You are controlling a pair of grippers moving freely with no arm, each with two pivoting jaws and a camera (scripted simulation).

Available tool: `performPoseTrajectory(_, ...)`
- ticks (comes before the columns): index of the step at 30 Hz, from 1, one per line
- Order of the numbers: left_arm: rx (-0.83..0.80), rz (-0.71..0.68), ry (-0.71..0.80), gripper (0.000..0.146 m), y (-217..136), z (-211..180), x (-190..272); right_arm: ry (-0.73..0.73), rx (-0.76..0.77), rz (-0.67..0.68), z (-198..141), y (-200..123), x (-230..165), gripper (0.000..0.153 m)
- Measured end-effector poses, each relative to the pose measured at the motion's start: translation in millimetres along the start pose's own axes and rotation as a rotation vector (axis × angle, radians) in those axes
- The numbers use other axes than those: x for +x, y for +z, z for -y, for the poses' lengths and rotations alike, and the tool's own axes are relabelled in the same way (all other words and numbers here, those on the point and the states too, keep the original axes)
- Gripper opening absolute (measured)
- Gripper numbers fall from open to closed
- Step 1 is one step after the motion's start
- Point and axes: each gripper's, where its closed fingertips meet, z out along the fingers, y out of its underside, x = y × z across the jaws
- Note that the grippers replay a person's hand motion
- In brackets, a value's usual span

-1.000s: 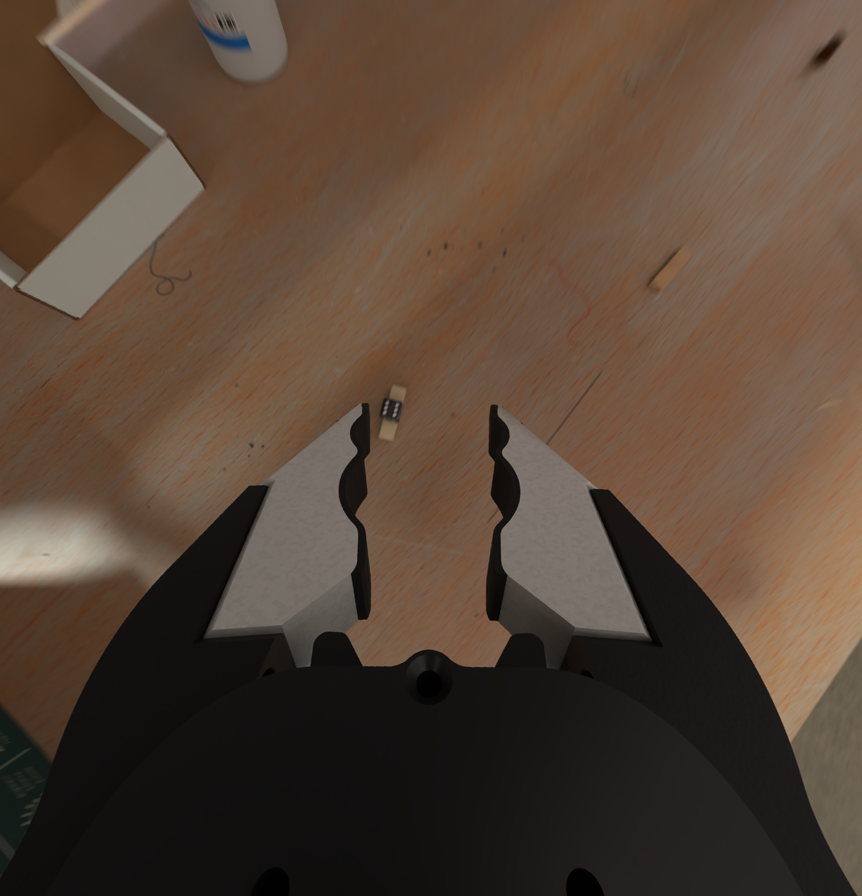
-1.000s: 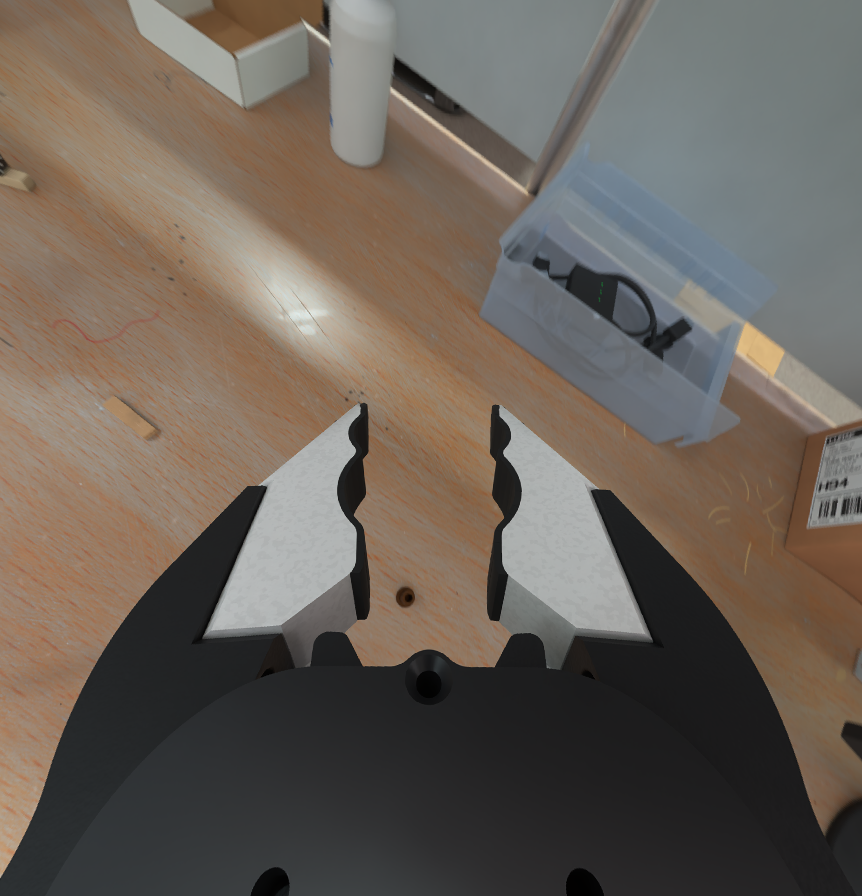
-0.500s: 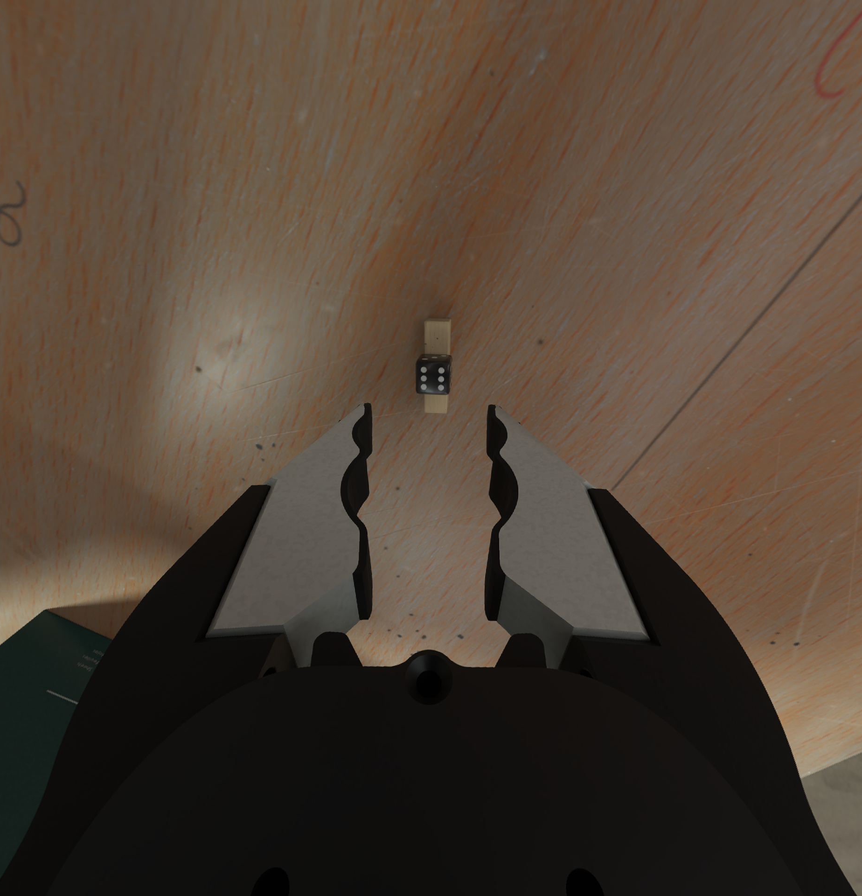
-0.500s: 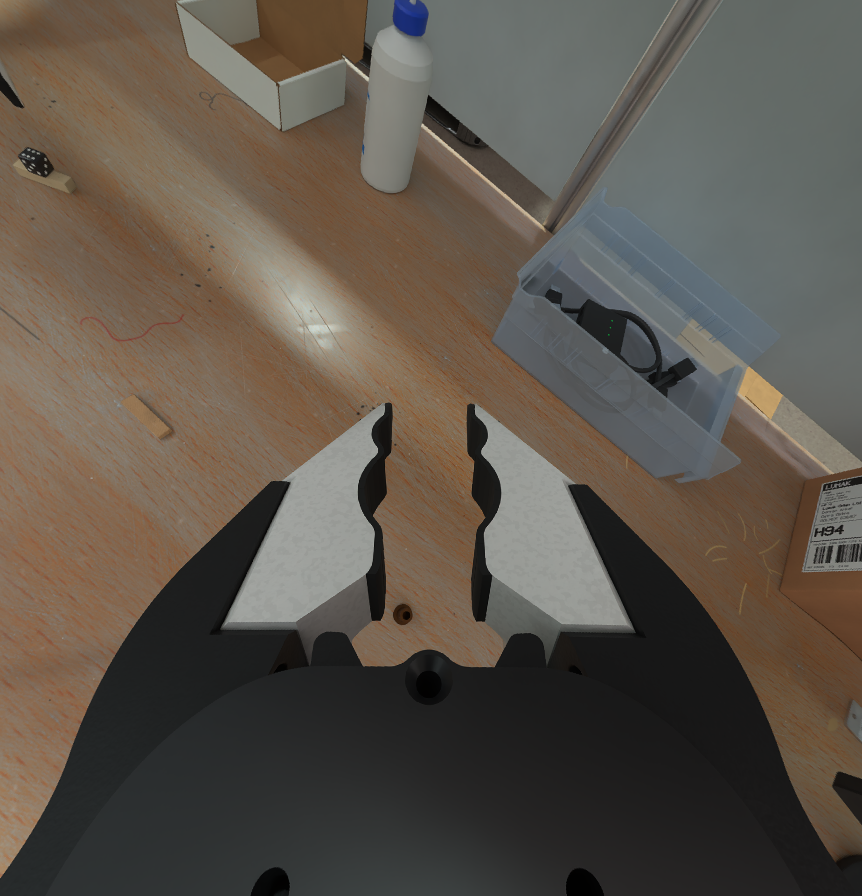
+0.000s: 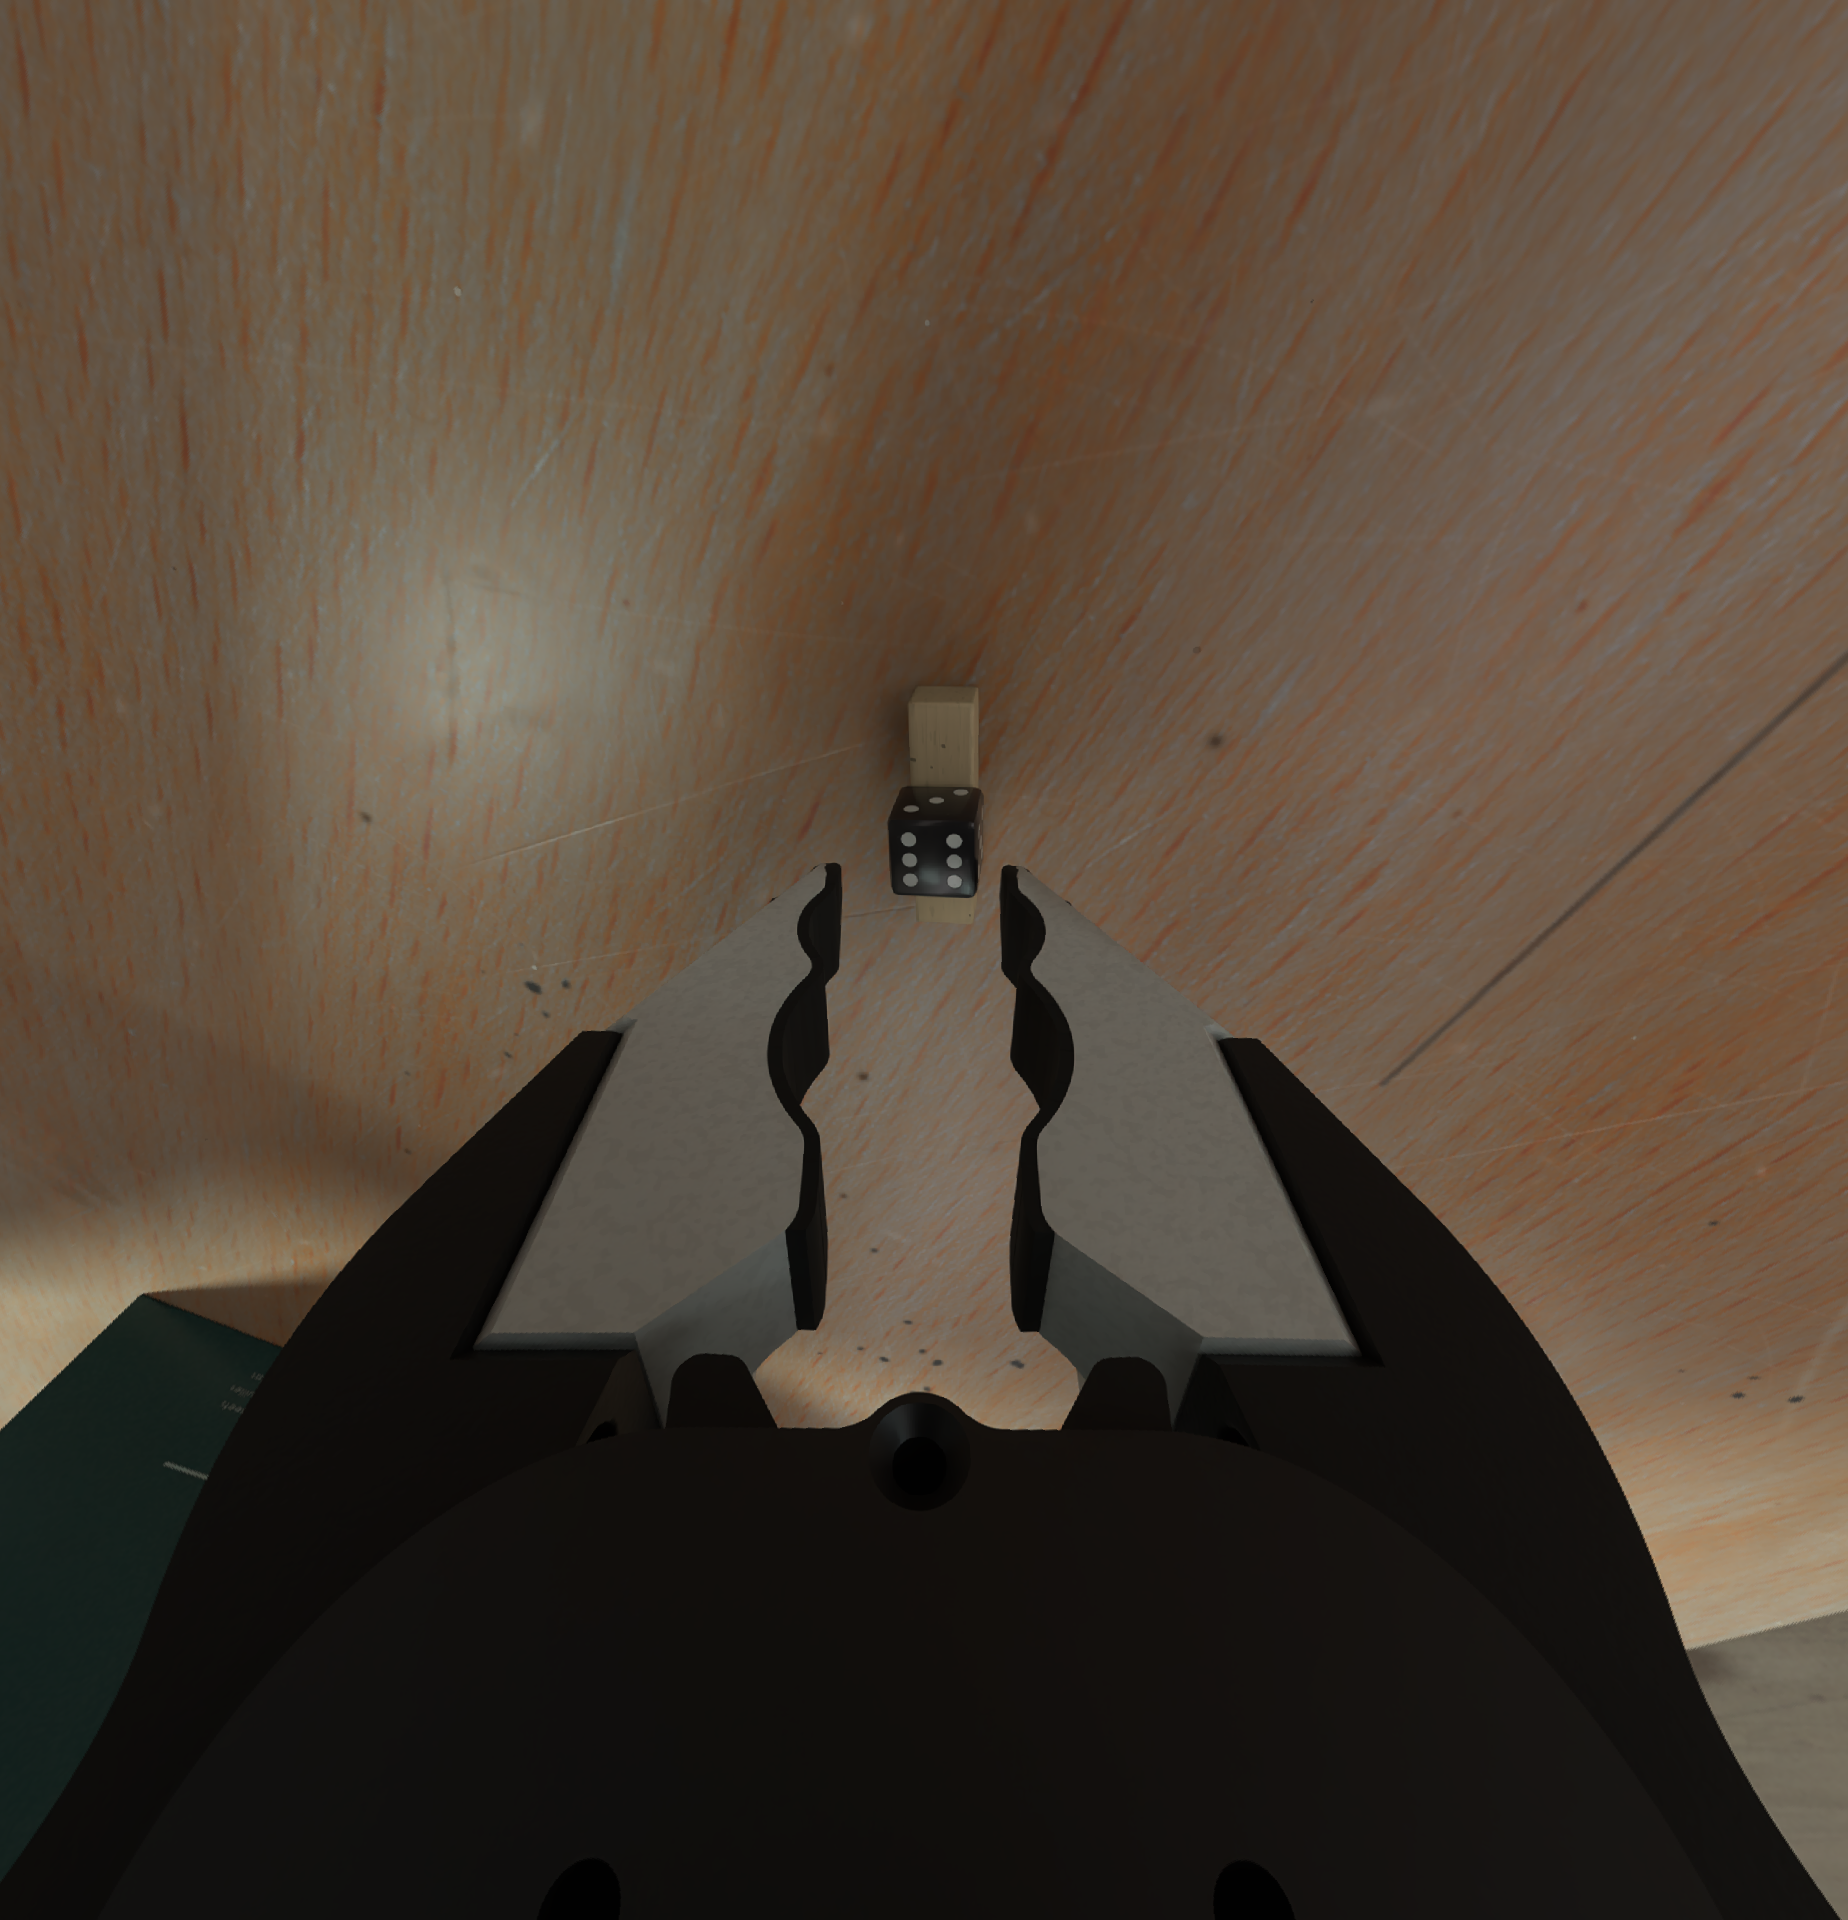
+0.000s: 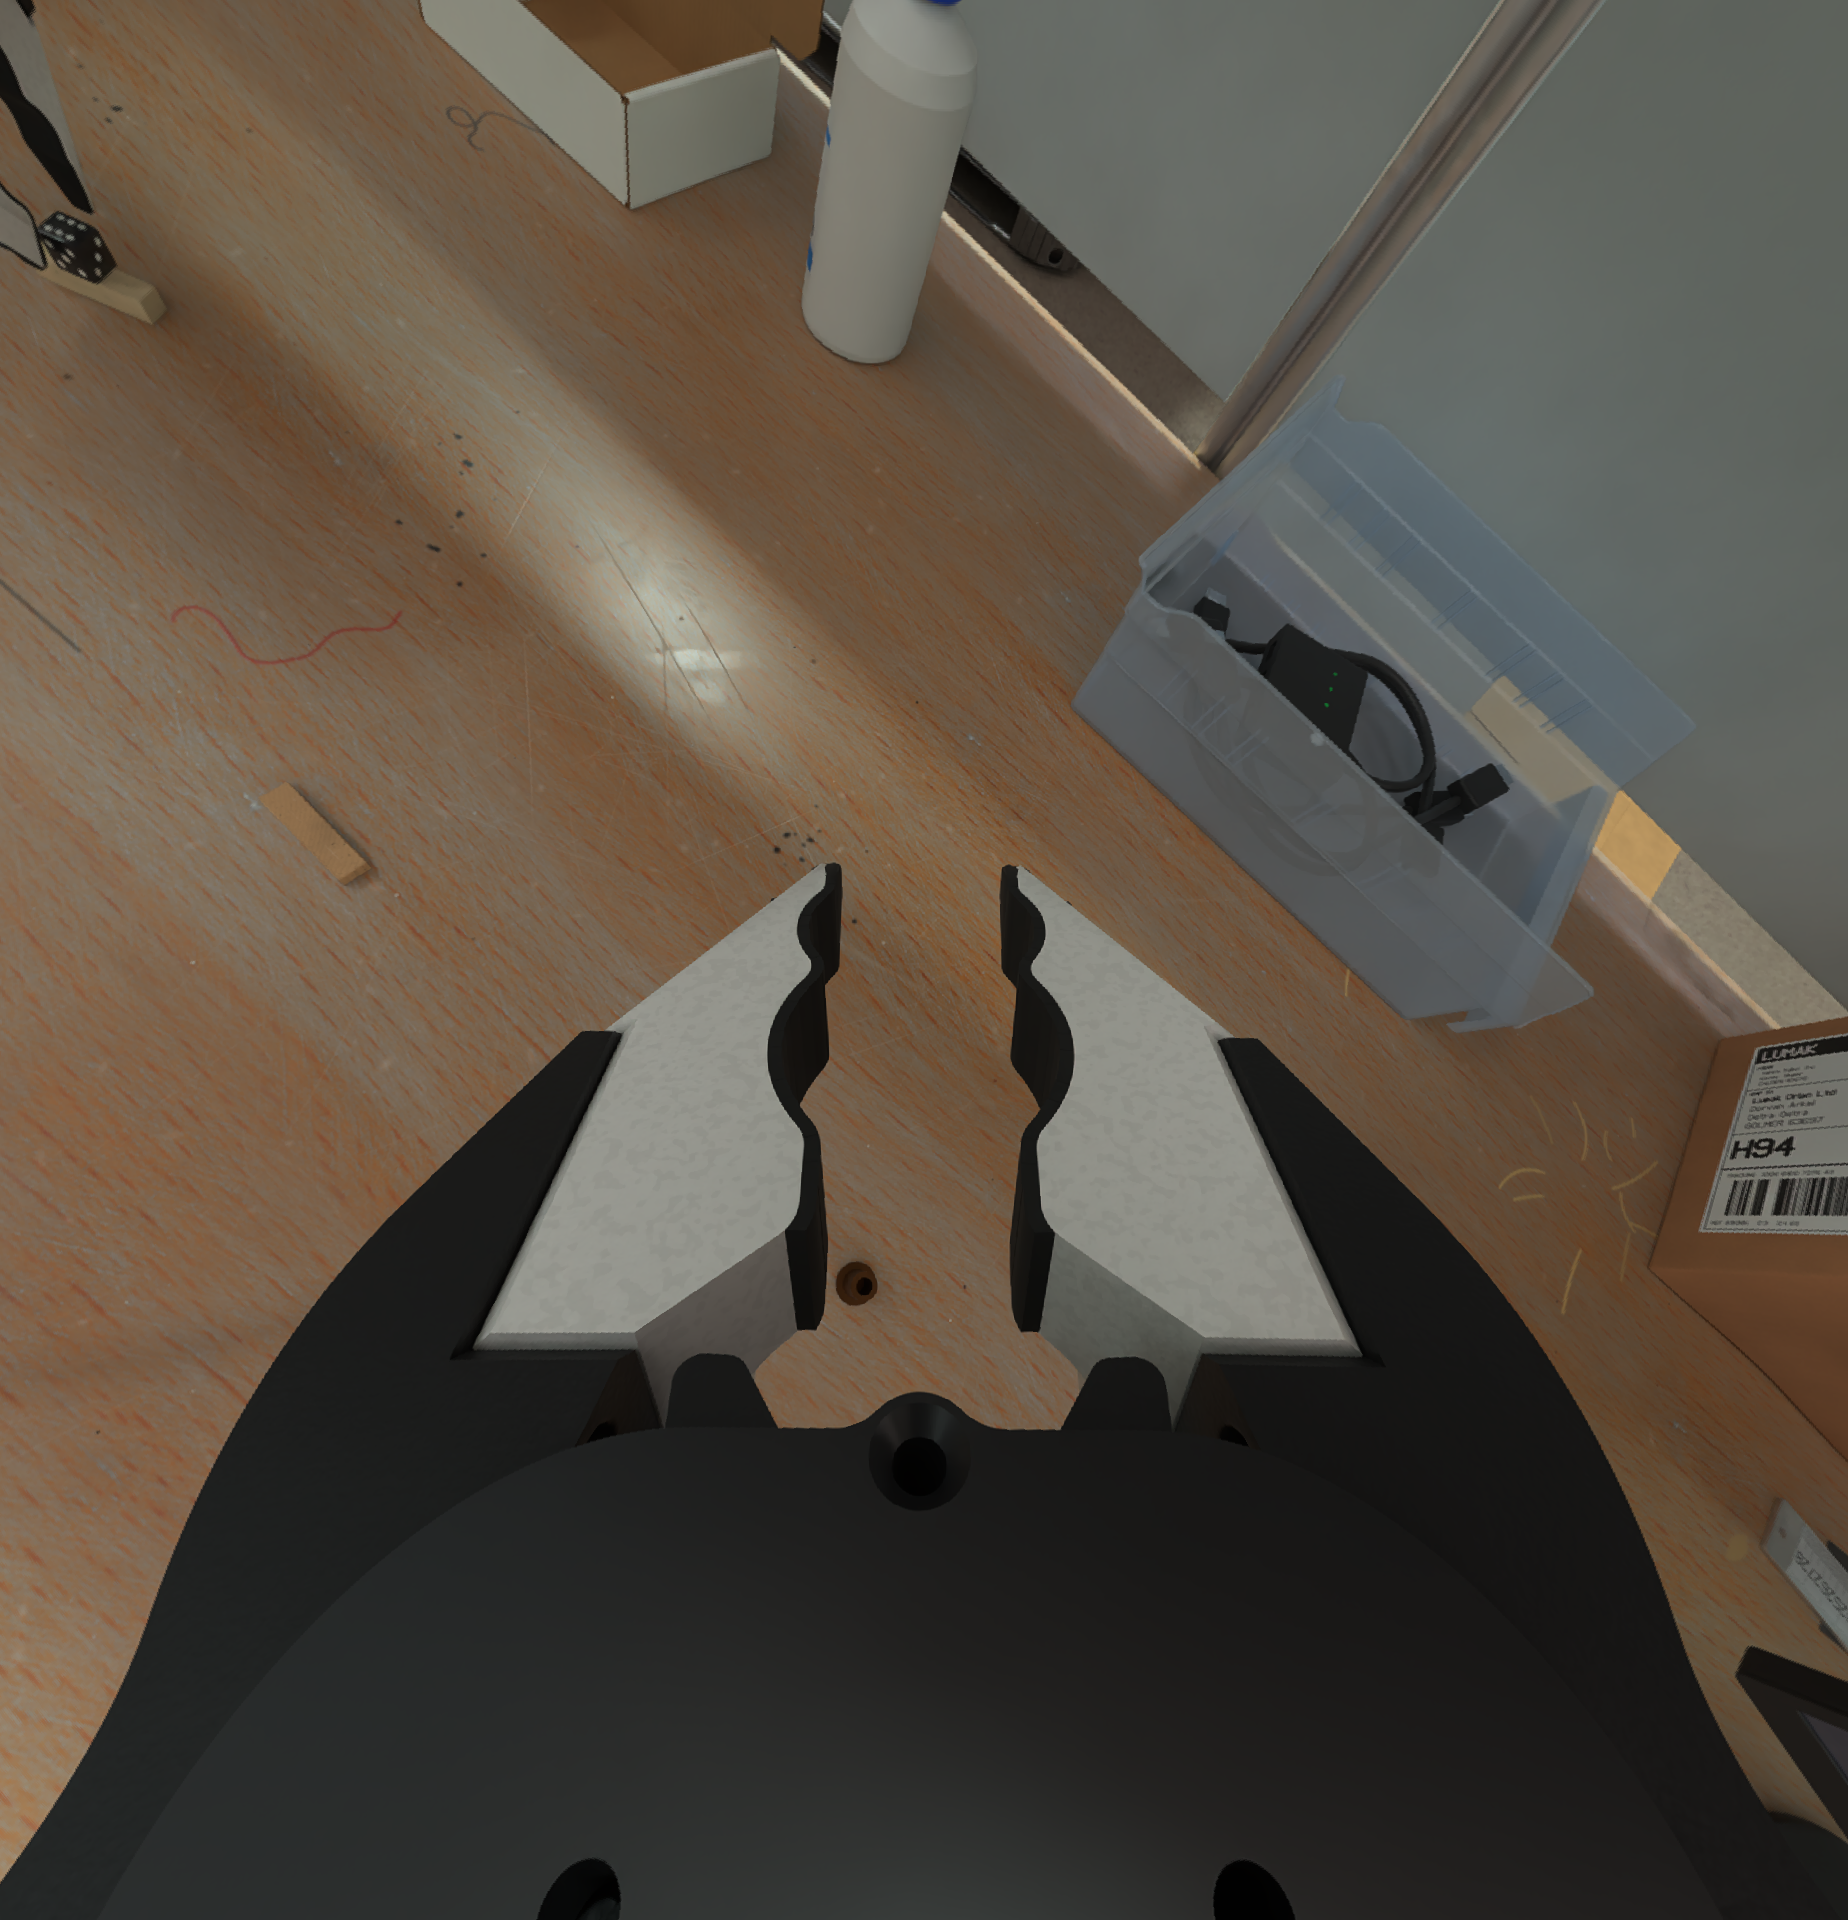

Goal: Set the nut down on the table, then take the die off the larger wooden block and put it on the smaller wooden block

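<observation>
A black die (image 5: 935, 854) with white pips sits on the larger wooden block (image 5: 943, 740), which lies on the wooden table (image 5: 380, 416). My left gripper (image 5: 920, 878) is open, its tips just short of the die, one on each side. The right wrist view shows the die (image 6: 76, 244), this block (image 6: 125, 299) and the left gripper's fingers (image 6: 16, 156) at the top left. The smaller wooden block (image 6: 315, 831) lies flat on the table. The brown nut (image 6: 855, 1283) lies on the table below my right gripper (image 6: 920, 878), which is open and empty.
A white open box (image 6: 629, 114) and a white bottle (image 6: 884, 187) stand at the back. A clear plastic bin (image 6: 1356, 748) with a black cable stands to the right, and a cardboard box (image 6: 1782, 1174) beyond it. A dark green mat (image 5: 99, 1475) lies at the left.
My left gripper has come down close to the die and its jaws have narrowed a little. My right gripper has narrowed a little and drawn away from the nut, which stays on the table.
</observation>
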Motion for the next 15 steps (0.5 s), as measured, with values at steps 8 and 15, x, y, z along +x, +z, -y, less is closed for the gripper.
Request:
performPoseTrajectory(8,0.004,-0.055,-0.049,0.016,0.7,0.5,2.3,-0.03,-0.033,0.012,-4.4,2.9,-4.4,0.03)
performPoseTrajectory(15,-0.009,-0.066,-0.104,0.016,-5.0,-2.9,-0.1,-0.054,-0.057,0.023,-7.9,5.0,-7.6,0.03)
